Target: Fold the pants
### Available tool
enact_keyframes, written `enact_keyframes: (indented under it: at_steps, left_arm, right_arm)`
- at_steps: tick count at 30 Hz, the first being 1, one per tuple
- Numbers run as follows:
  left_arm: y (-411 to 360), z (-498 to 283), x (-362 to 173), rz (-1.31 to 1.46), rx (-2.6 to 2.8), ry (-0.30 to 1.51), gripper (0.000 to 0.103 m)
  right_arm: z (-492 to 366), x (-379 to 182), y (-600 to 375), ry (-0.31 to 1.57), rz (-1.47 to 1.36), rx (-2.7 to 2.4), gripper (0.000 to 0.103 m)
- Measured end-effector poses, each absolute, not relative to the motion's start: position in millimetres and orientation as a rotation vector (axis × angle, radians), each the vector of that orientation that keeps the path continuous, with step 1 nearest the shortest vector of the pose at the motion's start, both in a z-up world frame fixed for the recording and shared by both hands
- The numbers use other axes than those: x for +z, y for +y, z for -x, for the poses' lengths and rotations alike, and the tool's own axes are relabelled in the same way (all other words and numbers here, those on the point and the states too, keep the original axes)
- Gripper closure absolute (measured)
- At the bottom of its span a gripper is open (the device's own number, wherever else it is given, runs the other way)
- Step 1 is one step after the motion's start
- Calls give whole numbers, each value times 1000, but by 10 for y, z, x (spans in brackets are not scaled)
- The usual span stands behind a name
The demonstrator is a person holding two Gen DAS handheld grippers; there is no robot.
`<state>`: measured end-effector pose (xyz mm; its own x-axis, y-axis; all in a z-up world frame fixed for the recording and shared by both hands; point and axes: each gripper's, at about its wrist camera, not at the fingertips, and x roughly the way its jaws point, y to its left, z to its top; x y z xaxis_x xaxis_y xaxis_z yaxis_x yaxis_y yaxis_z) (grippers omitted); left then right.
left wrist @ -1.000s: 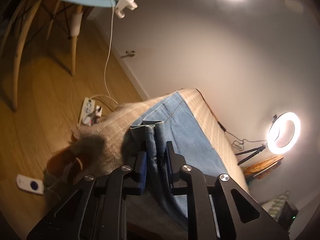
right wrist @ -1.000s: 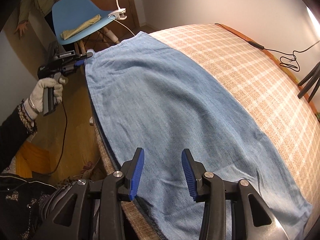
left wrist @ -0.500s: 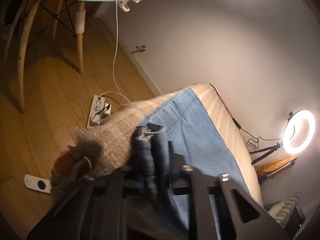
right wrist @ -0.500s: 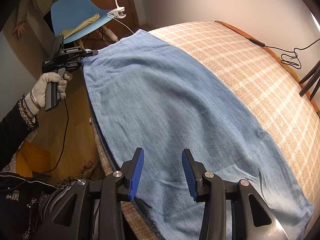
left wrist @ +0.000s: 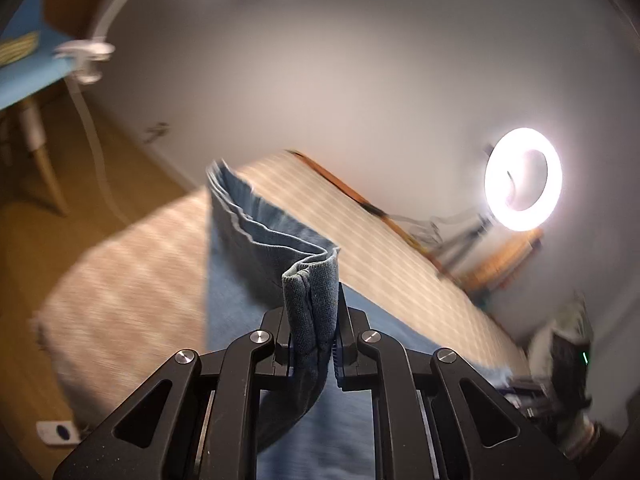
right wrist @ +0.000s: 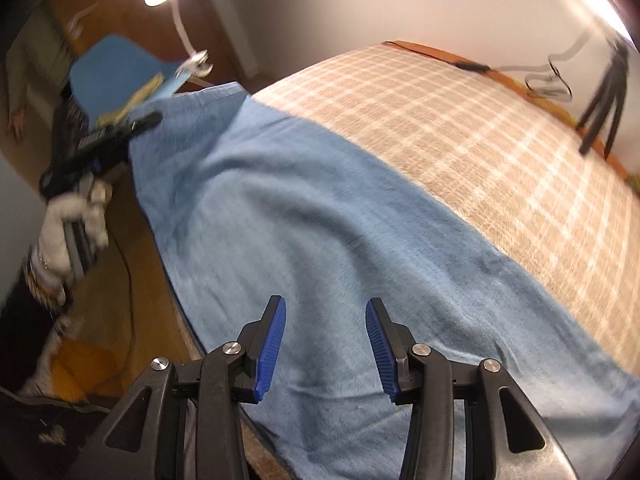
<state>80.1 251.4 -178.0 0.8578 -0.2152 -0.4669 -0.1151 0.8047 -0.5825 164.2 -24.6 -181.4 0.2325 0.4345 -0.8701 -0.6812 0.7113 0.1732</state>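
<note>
Blue denim pants point(right wrist: 320, 216) lay flat on a checked bedspread point(right wrist: 460, 120), their long axis running from the upper left of the right wrist view down to its lower right. In the left wrist view, the left gripper point(left wrist: 314, 336) was clamped shut on a bunched corner of the pants' hem point(left wrist: 312, 292), lifting it clear of the bed at centre frame. The cloth trailed away from that corner toward the upper left. In the right wrist view, the same gripper showed at the left edge, held by a gloved hand point(right wrist: 70, 220) at the far end of the garment.

The right gripper point(right wrist: 326, 344) hovered at bottom centre with its blue pads parted and nothing between them. The near end of the pants lay directly beneath and ahead of it. Motion blur made it hard to say whether its tips touched the fabric. The fold probably depended on carrying the lifted far end along the length toward the right gripper's end.
</note>
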Motion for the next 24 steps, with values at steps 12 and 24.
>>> enact_keyframes:
  at_steps: [12, 24]
  left_arm:
    - [1576, -942, -1930, 568, -296, 689, 92]
    - [1098, -892, -1834, 441, -397, 696, 92]
  right_arm:
    - [-2033, -1938, -373, 1183, -100, 846, 43]
    - [-2574, -2352, -13, 1336, -448, 949, 39]
